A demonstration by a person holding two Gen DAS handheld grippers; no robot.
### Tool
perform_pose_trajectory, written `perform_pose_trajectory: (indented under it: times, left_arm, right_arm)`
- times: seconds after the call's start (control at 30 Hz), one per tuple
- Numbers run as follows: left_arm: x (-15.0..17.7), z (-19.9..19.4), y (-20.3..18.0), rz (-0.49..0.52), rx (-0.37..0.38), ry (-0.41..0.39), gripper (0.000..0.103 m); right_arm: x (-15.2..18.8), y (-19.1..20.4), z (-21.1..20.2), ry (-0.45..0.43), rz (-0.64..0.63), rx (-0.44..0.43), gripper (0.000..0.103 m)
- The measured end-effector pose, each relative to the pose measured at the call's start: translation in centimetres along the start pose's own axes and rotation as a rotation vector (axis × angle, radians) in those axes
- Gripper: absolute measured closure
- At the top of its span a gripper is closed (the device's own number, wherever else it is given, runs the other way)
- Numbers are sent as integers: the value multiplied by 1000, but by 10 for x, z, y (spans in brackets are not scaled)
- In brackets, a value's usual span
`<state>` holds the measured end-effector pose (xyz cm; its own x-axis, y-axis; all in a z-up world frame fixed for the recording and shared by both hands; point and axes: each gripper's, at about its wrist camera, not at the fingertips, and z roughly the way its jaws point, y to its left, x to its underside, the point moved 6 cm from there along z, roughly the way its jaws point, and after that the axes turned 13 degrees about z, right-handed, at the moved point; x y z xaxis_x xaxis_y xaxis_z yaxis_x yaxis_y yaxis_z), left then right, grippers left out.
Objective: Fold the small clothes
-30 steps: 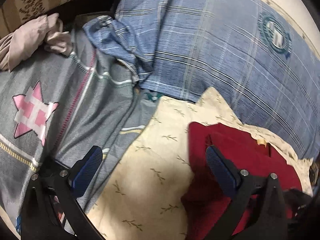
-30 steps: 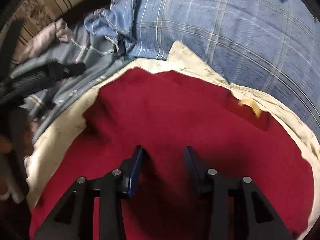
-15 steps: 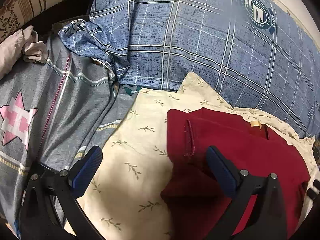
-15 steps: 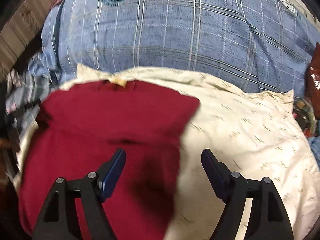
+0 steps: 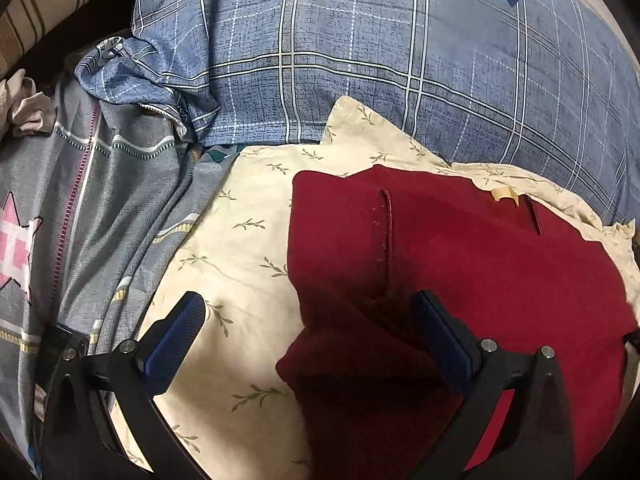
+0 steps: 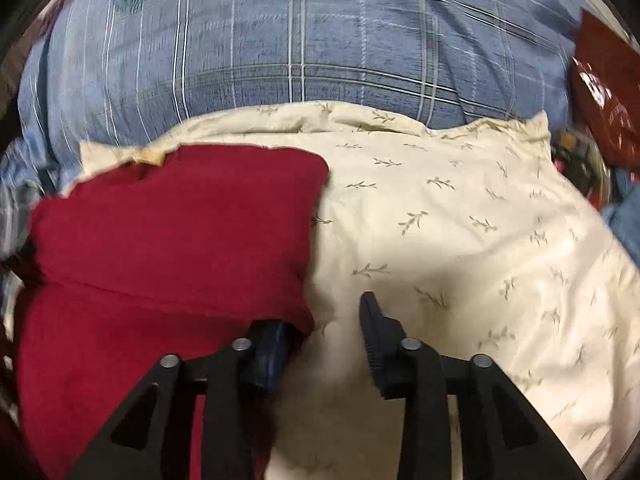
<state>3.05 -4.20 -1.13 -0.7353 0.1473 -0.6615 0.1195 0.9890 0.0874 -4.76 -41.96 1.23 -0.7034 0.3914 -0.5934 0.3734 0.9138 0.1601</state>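
A dark red garment lies partly folded on a cream leaf-print cloth. My left gripper is open and straddles the garment's left edge, with one finger over the cream cloth and the other over the red fabric. In the right wrist view the red garment lies at the left on the cream cloth. My right gripper is open at the garment's right edge; its left finger is tucked under the red fabric and its right finger rests on the cream cloth.
A blue plaid cover fills the back and also shows in the right wrist view. A grey sheet with a pink star lies at the left. A pinkish cloth sits far left. Red items lie at the right.
My right gripper has swung to the garment's right edge, narrowed, and slid one finger under the fabric. My left gripper has moved right and forward over the garment's left edge.
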Motion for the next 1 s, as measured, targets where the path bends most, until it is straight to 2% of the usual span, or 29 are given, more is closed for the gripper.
perform_pose_trajectory:
  times: [0.03, 0.13, 0.23, 0.3, 0.37, 0.43, 0.5, 0.53, 0.57, 0.63, 0.67, 0.73, 0.8, 0.83, 0.9, 0.97, 1.0]
  left_arm:
    - [0, -1, 2, -5, 2, -1, 0]
    - [-3, -9, 7, -30, 1, -25, 0]
    - [-5, -15, 11, -44, -13, -50, 0]
    - [-5, -12, 12, -46, -17, -43, 0]
    - [-4, -6, 12, -42, -24, -24, 0]
    - [-2, 0, 11, -36, -23, -6, 0]
    - [0, 5, 9, -22, -16, 13, 0]
    - [1, 7, 8, -20, -14, 20, 0]
    - [1, 8, 8, -20, -10, 25, 0]
    - [2, 10, 7, -21, -5, 31, 0]
    - [2, 10, 7, -21, -6, 30, 0]
    - [3, 9, 7, -22, -9, 29, 0]
    - [3, 8, 8, -23, -10, 30, 0]
    - [3, 8, 8, -22, -11, 29, 0]
    - [4, 8, 7, -19, -16, 27, 0]
    - [4, 8, 6, -15, -18, 29, 0]
    - [4, 9, 6, -13, -17, 30, 0]
  right_arm:
    - [-3, 0, -11, -21, 11, -3, 57]
    - [-15, 4, -39, -120, 6, 37, 56]
    - [-29, 23, -47, -159, -6, -8, 54]
    - [-36, 47, -32, -131, -42, -73, 55]
    - [-37, 70, -8, -89, -91, -122, 60]
    - [-38, 82, 19, -24, -112, -129, 60]
    - [-41, 82, 46, -8, -130, -63, 60]
    - [-44, 74, 58, -10, -124, -9, 63]
    - [-48, 62, 71, 7, -90, 10, 64]
    - [-49, 51, 73, 18, -16, -53, 64]
    - [-50, 48, 69, 24, -5, -50, 65]
    - [-48, 51, 54, 11, -30, -31, 66]
    - [-40, 57, 34, -2, -59, -67, 62]
    - [-35, 59, 23, -11, -80, -77, 63]
    - [-22, 58, 16, -14, -133, -42, 63]
    - [-8, 46, 31, 28, -181, 46, 63]
    - [-4, 42, 39, 54, -167, 47, 63]
